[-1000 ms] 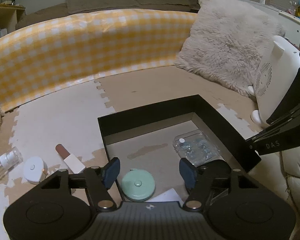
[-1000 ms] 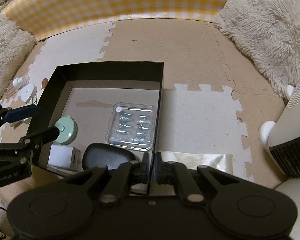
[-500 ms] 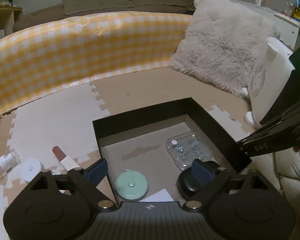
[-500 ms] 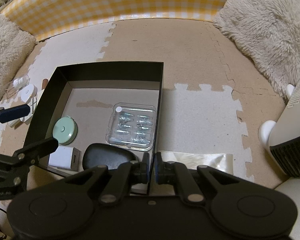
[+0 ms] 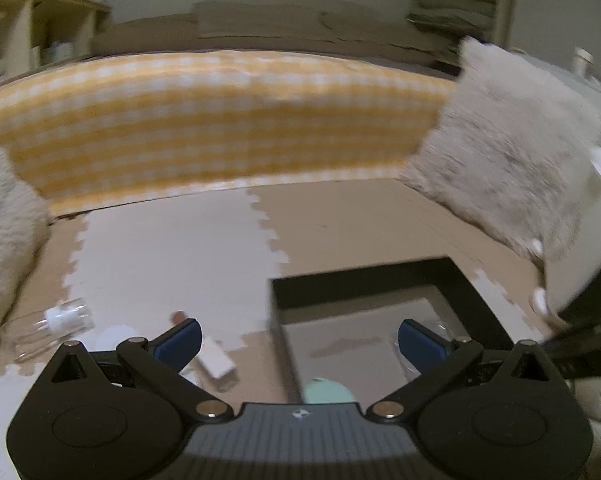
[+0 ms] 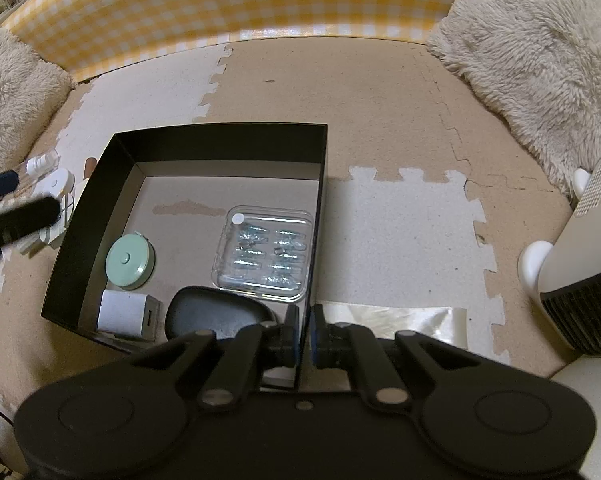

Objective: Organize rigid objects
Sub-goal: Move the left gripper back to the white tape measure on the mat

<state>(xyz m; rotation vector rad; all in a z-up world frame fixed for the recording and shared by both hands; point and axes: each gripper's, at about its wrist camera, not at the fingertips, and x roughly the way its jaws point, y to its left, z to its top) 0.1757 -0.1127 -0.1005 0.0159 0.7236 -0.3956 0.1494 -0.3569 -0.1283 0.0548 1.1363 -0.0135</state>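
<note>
A black box [image 6: 220,134] on the foam mat holds a mint round tape measure [image 6: 129,260], a clear plastic case [image 6: 264,252], a white charger cube [image 6: 126,314] and a black oval case [image 6: 216,312]. My right gripper [image 6: 304,340] is shut on the box's right wall near its front corner. My left gripper [image 5: 298,340] is open wide and empty, above the box's left wall [image 5: 278,320]. Left of the box lie a clear bottle [image 5: 56,320], a white round object [image 6: 56,182] and a brown-and-white tube [image 5: 212,356].
A yellow checked bolster [image 6: 240,4] bounds the far side. Fluffy cushions [image 6: 540,60] lie at the right and left. A white heater [image 6: 580,272] stands at the right. A shiny foil sheet [image 6: 396,320] lies beside the box.
My left gripper has opened wider and swung left, away from the box's inside, toward the items on the mat. The right gripper has kept still on the box wall.
</note>
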